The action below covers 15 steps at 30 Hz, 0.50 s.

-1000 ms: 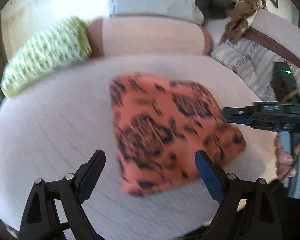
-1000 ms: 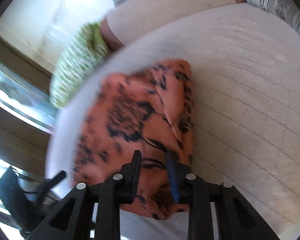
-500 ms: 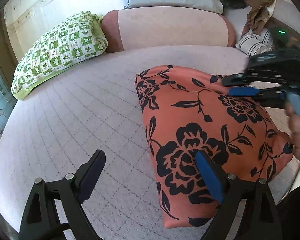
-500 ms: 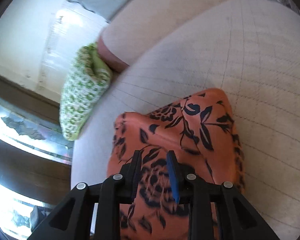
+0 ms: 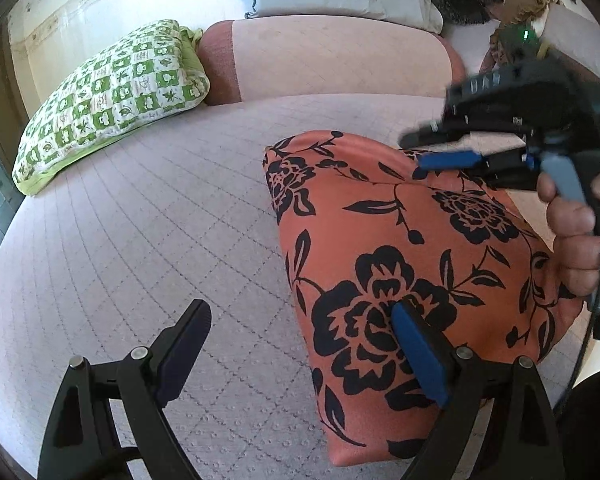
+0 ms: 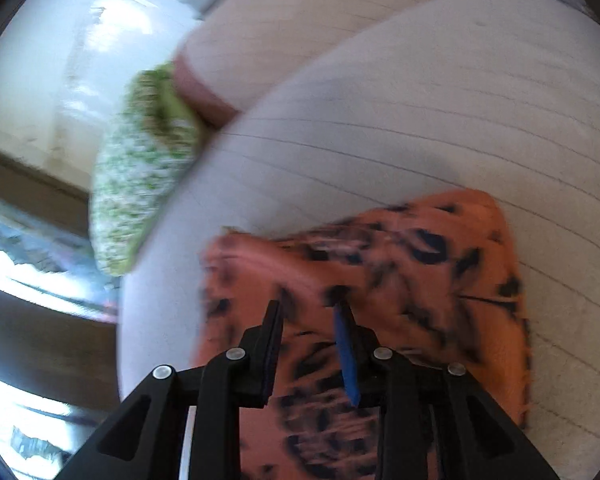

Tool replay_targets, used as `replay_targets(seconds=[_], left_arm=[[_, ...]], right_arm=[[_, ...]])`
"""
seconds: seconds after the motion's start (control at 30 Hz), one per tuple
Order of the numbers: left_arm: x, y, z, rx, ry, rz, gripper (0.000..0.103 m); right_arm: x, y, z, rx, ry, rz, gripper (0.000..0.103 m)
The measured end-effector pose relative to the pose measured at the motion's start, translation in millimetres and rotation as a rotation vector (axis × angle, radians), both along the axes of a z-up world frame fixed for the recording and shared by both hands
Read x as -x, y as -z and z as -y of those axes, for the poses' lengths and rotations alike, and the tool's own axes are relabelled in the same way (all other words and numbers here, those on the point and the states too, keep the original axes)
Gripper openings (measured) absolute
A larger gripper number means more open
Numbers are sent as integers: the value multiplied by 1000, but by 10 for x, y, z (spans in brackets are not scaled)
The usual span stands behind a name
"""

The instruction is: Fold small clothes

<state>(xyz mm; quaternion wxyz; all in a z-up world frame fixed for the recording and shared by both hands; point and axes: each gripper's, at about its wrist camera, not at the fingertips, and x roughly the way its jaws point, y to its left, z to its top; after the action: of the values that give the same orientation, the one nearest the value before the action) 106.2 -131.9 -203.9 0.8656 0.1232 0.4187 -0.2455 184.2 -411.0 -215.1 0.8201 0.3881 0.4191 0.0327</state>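
The orange floral garment (image 5: 404,248) lies folded on the quilted bed (image 5: 160,216), under both tools. The left gripper (image 5: 300,344) is spread wide, one finger over the cloth. The right gripper (image 6: 310,316) hovers above it, jaws narrowly parted, pinching nothing. A green checked pillow (image 5: 112,92) lies well beyond.

Quilted bed (image 5: 148,216) — green-checked pillow (image 5: 112,92)

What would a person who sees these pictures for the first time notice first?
The eye goes first to the orange cloth with black flowers, lying on the right part of the pale quilted bed cover. Next comes the green and white checked pillow at the far left edge of the bed. The left gripper stands wide open over the cloth's near edge, and the right gripper hangs above its far side.
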Motion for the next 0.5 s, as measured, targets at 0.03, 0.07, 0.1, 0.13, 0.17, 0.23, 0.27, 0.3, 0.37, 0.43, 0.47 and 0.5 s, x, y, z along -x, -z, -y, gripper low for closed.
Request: replay_targets(seconds=[0.03, 0.07, 0.1, 0.13, 0.17, 0.23, 0.27, 0.3, 0.37, 0.43, 0.47, 0.5], left_arm=[[-2, 2, -2, 4, 0, -2, 92], [-5, 4, -6, 8, 0, -4, 92], [-5, 7, -9, 12, 1, -5, 92], [-6, 11, -12, 15, 2, -5, 92], [-6, 14, -17, 18, 3, -5, 92], [-9, 22, -28, 26, 3, -8, 92], [-9, 26, -29, 28, 2, -10, 92], [-13, 32, -33, 29, 0, -10, 92], [-13, 44, -37, 28, -1, -8, 92], [-13, 53, -38, 31, 1, -10, 92], [-13, 55, -46, 37, 3, -13, 92], [-12, 54, -55, 43, 3, -14, 92]], right_arm=[[-5, -57, -55, -3, -13, 30, 29], [-25, -95, -114, -10, -29, 55, 29], [-55, -113, -174, -20, -46, 67, 29], [-97, -105, -235, -37, -64, 66, 29], [-150, -68, -288, -51, -72, 53, 30], [-258, 55, -343, -66, -68, 5, 30], [-305, 116, -363, -71, -66, -14, 30], [-356, 195, -367, -84, -65, -42, 30], [-451, 377, -383, -121, -67, -88, 31], [-479, 438, -375, -127, -67, -88, 31], [-463, 421, -369, -124, -67, -83, 31], [-424, 388, -363, -118, -69, -76, 31]])
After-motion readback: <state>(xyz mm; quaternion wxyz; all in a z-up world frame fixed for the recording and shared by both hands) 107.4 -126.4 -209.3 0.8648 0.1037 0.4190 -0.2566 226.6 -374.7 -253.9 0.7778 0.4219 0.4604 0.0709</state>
